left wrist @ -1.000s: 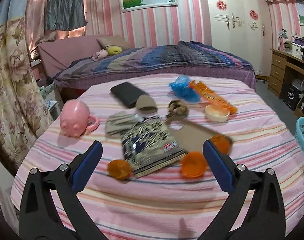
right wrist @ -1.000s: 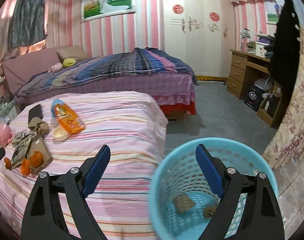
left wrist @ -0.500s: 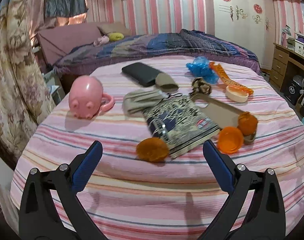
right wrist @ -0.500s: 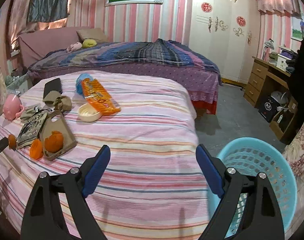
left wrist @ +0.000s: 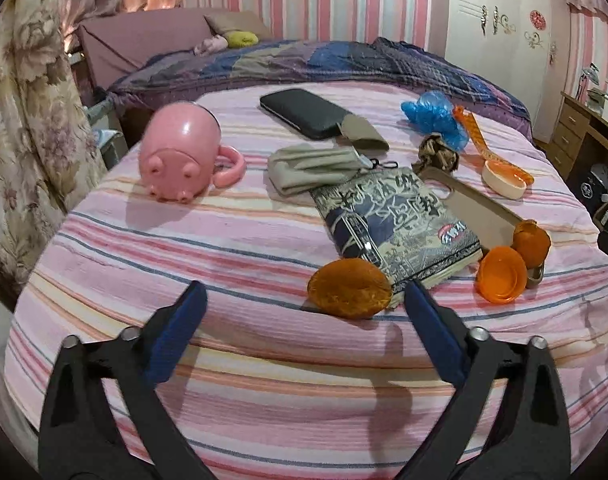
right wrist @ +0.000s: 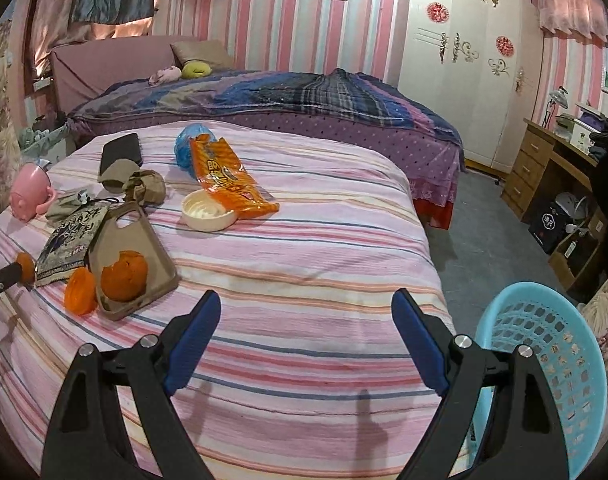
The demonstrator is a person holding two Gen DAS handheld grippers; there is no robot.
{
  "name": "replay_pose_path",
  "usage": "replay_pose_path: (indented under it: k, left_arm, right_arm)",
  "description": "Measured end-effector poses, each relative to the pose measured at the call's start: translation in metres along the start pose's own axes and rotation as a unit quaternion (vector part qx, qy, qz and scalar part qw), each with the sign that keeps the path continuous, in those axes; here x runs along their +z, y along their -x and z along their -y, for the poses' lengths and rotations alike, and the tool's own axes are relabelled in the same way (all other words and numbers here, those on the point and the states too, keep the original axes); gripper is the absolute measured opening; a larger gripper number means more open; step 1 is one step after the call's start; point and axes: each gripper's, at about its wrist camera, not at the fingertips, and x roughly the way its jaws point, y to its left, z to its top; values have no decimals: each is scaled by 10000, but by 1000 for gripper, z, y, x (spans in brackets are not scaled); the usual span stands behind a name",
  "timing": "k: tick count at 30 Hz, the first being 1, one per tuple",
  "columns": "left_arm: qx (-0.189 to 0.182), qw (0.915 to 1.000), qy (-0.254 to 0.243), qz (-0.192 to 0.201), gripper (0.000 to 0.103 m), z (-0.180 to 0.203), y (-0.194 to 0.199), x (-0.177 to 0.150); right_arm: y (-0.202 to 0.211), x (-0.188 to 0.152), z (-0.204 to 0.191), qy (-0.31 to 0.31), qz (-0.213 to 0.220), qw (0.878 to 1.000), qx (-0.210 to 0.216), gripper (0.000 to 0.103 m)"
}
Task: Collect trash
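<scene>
Orange peel [left wrist: 348, 293] lies on the striped bedspread [left wrist: 184, 248] just ahead of the left gripper [left wrist: 302, 310], whose jaws stand wide and empty, one blue pad [left wrist: 431, 324] near the peel. Further right, more peel [right wrist: 124, 276] sits on a tan phone case [right wrist: 144, 240]. Rightmost, the right gripper [right wrist: 305, 318] hangs wide and empty above the bed, beside the blue basket [right wrist: 543, 360].

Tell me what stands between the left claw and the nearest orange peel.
Nothing visible. The left claw is open, and the peel lies on bare bedspread just ahead, by the right finger, touching the book behind it.
</scene>
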Motion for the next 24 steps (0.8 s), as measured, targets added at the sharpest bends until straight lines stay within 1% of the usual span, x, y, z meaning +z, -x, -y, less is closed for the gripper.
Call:
replay_pose_path:
  k: [1,3,4,5,7,9,11,15,20,22,24]
  left_arm:
    - [-71,9999,-45,-85,83,1,-3,0]
    - [-137,9996,-126,-197,72,3,-8,-1]
    - [-184,9994,-179,-245,70,5,-10,-1]
    - [-198,9993,-204,-249,65,6,-11,-1]
    - [-339,9989,-247,-225,55,8,-10,0]
    - [-482,9982,-242,-251,40,8,-11,0]
    - [-553,9979,-215,-277,39,7,-11,1]
    - [-583,9979,-156,-237,33,5,-7,1]
    - [-230,9996,-190,20,32,-1,3,3]
    - [-31,9996,-223,140,32,-4,7,3]
    - [61,9996,-234,168,32,-7,8,4]
  right_arm:
    - [0,1,-2,-8,3,10000,28,86]
    - [-3,2,-6,-13,2,10000,55,86]
    - [-3,2,-7,-15,-3,10000,80,86]
    - [-4,2,-10,-9,-10,9999,104,86]
    - [-6,1,-16,22,-27,9999,146,86]
    - [-7,1,-20,60,-44,9998,175,86]
    - [-7,1,-24,94,-50,9997,208,86]
    - [-6,1,-34,162,-34,9995,282,86]
    - [-5,1,-49,285,-2,9985,473,86]
    - [-6,1,-57,384,-20,9980,497,86]
    - [-8,2,-61,426,-35,9978,499,86]
